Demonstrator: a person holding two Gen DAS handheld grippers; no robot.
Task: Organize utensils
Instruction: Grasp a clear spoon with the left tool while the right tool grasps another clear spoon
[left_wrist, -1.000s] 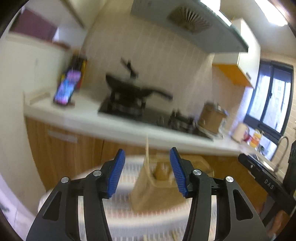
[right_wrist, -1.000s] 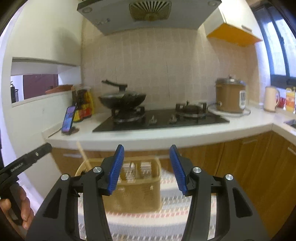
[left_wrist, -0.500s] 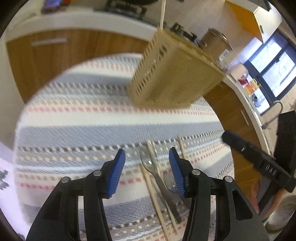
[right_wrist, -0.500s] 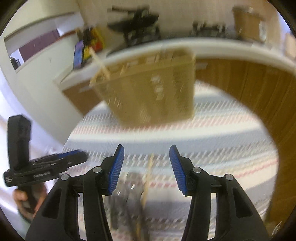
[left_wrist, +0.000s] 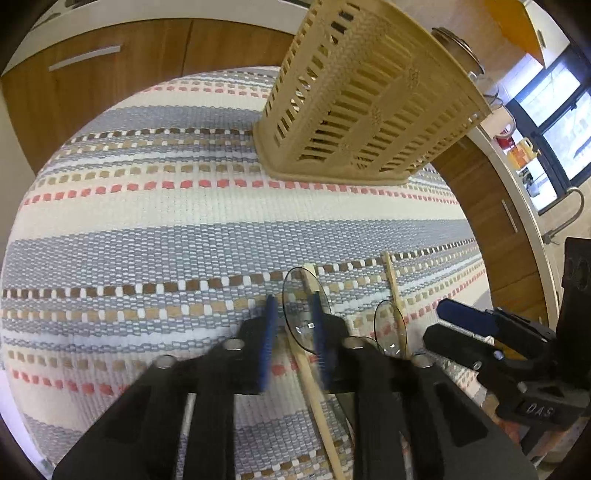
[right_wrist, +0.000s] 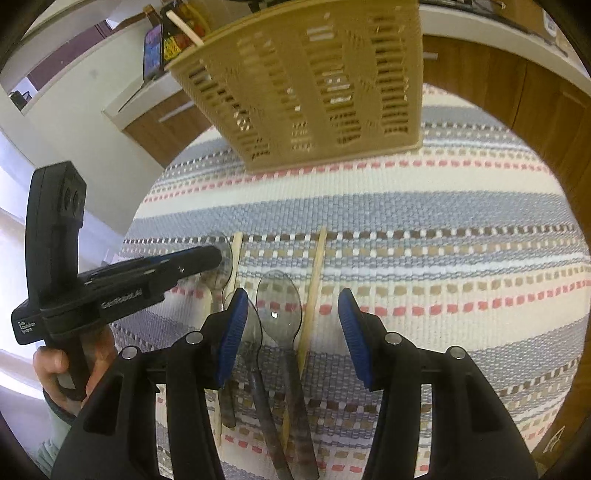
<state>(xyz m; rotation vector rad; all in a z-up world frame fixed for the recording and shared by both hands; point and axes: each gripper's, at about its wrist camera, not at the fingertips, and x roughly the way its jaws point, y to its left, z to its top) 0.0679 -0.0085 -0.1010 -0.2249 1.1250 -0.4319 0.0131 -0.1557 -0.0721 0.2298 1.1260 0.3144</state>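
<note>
Wooden kitchen cabinets (left_wrist: 110, 74) ring a round table under a striped woven cloth (left_wrist: 184, 229) in grey, cream, pink and brown. On its far side stands a tan slotted utensil basket (right_wrist: 317, 85), and one wooden stick pokes out of its top left corner in the right wrist view.

Some writing can be read. The left gripper's (left_wrist: 293, 325) side, seen from the right wrist camera, carries "GenRobot.AI" and a small label, "Data Acquisition System". The right gripper's (right_wrist: 290, 325) body shows "DAS" in the left wrist view.

The loose utensils lie together on the near part of the cloth: clear plastic spoons with dark handles and pale wooden chopsticks, side by side, pointing toward the basket. The left gripper's blue pads have just been closing and now stand narrow, though blurred, around the bowl of one clear spoon (left_wrist: 306, 310) and the chopstick (left_wrist: 314, 387) lying across it; whether the pads already press on them cannot be told. A hand (right_wrist: 62, 373) grips that tool's handle at the table's left edge.

The right gripper hangs just above the cloth with its jaws spread about halfway. Between them lie another spoon (right_wrist: 279, 310) and a chopstick (right_wrist: 312, 291), neither touched by the pads; a third spoon runs under the left pad.
</note>
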